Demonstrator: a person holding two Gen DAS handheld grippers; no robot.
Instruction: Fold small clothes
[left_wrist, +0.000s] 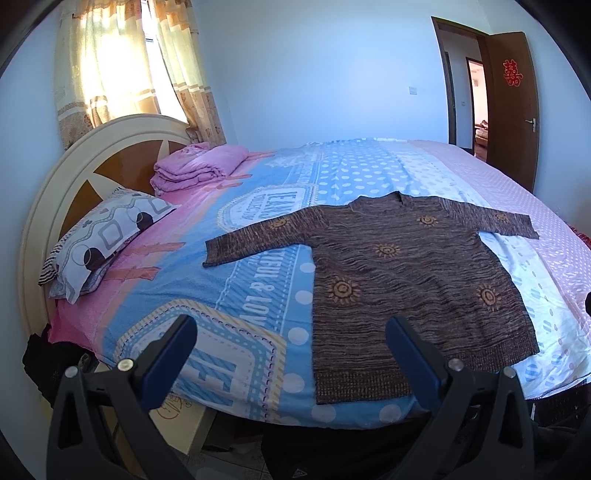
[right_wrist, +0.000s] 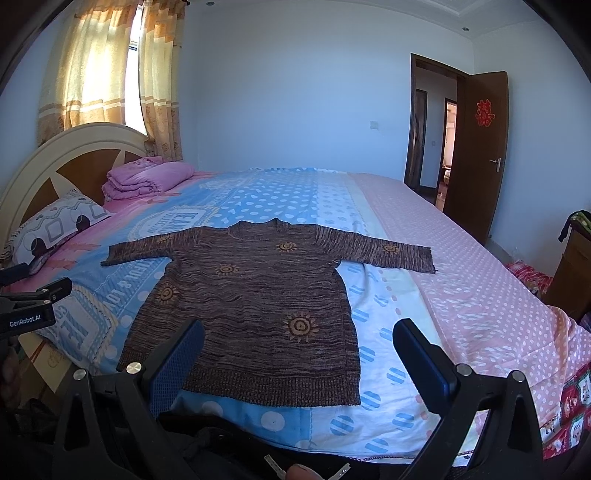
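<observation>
My left gripper (left_wrist: 291, 332) has its jaws spread wide, nothing between the blue pads (left_wrist: 173, 354); it hangs above the near edge of the bed (left_wrist: 258, 406), clear of the cloth. My right gripper (right_wrist: 299, 339) is the same: jaws far apart, nothing held, poised over the near edge.

The brown sweater (left_wrist: 406, 280) lies flat on the bedspread, hem toward me, neck away, both sleeves stretched out to the sides. Orange sun motifs dot the knit. In the left view the hem sits just beyond my right-hand pad; in the right view the sweater (right_wrist: 255, 306) runs between the two pads, hem close to the near edge.

Only the right view shows the left gripper's black body (right_wrist: 33, 299) at the left border, with "GenRobot.AI" printed on it. It also shows a fingertip (right_wrist: 299, 472) at the bottom edge, a wooden cabinet (right_wrist: 569, 277) at far right, and a red patterned quilt edge (right_wrist: 572, 410). Only the left view shows a cardboard box (left_wrist: 181, 421) below the bed on the left.

Both views: patterned pillow (left_wrist: 99, 236) and folded pink blanket (left_wrist: 199, 166) by the round headboard (left_wrist: 74, 173), curtains (left_wrist: 107, 66) lit by sun, brown door (left_wrist: 513, 107) standing open with a red paper emblem (left_wrist: 512, 73).

I cannot tell what the box holds.
</observation>
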